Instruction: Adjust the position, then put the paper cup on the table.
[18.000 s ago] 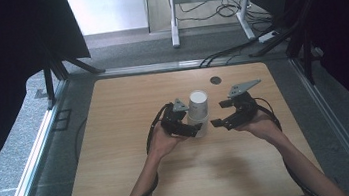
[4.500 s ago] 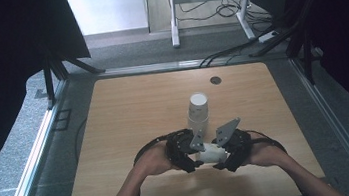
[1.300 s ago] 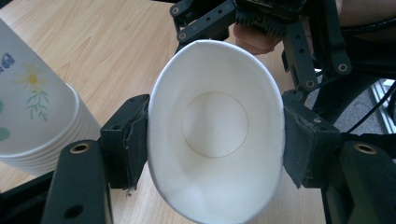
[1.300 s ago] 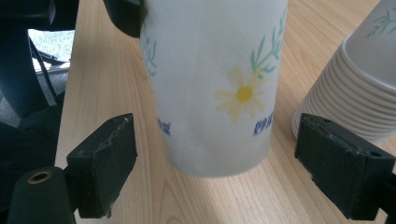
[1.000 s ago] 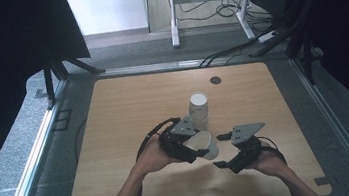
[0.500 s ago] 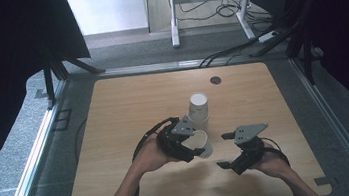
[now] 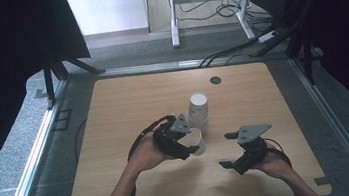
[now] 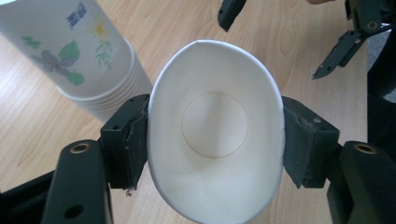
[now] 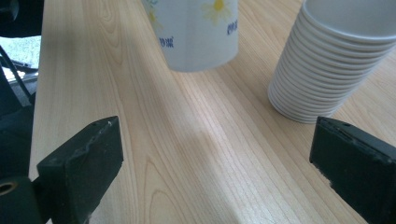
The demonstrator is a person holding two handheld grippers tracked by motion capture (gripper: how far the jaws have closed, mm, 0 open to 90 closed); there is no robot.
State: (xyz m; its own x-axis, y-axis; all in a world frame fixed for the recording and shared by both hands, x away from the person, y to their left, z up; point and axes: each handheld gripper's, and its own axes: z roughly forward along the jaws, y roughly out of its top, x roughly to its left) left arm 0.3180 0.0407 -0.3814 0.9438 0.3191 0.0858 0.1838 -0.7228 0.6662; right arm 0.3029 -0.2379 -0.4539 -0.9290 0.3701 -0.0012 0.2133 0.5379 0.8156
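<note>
A single white paper cup (image 8: pixel 216 126) is squeezed into an oval between the jaws of my left gripper (image 7: pixel 188 144), its mouth facing the camera. The same cup (image 7: pixel 197 140) hangs just above the table in the high view and shows as a flowered cup (image 9: pixel 196 32) in the right gripper view. An upside-down stack of paper cups (image 7: pixel 198 107) stands on the table just beyond it, also seen as the stack (image 8: pixel 74 56) and the stack (image 9: pixel 327 60). My right gripper (image 7: pixel 229 150) hovers open to the right, nothing between its fingers (image 9: pixel 79 158).
The wooden table (image 7: pixel 114 115) has a small dark round cap (image 7: pixel 215 80) near its far edge. Black curtains flank both sides, and cables and a metal stand lie on the floor beyond the table. Bare wood stretches to the left and front.
The right gripper has drawn back to the right and let go of the cup. The left gripper has kept the cup beside the stack, shifting slightly.
</note>
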